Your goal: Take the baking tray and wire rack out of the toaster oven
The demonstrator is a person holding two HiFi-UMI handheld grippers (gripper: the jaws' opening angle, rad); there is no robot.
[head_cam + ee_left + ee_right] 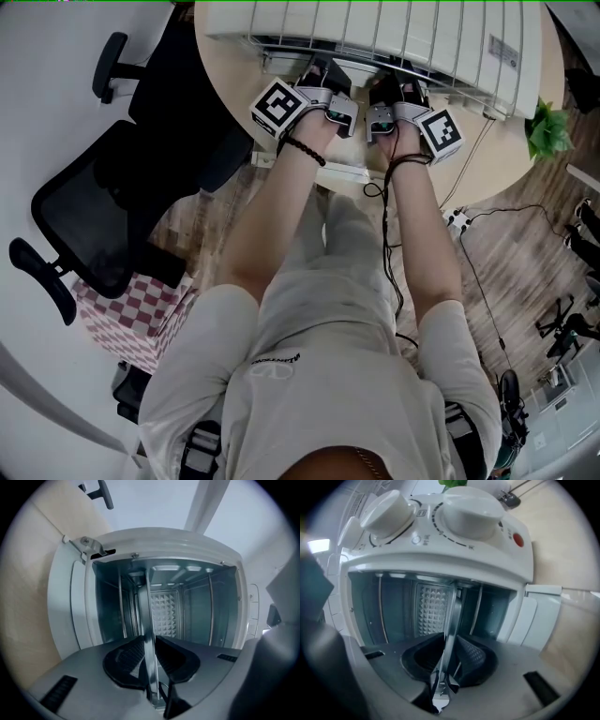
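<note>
Nothing legible — only square markers on left cube (278, 105) and right cube (441, 131).

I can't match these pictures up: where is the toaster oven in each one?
Head view: toaster oven top middle, white ribbed roof showing.
Left gripper view: toaster oven fills the centre, sideways, open.
Right gripper view: knobs on top, open inside below.
Shared landmark: studded back wall, gripper views only, behind the tray edge.
</note>
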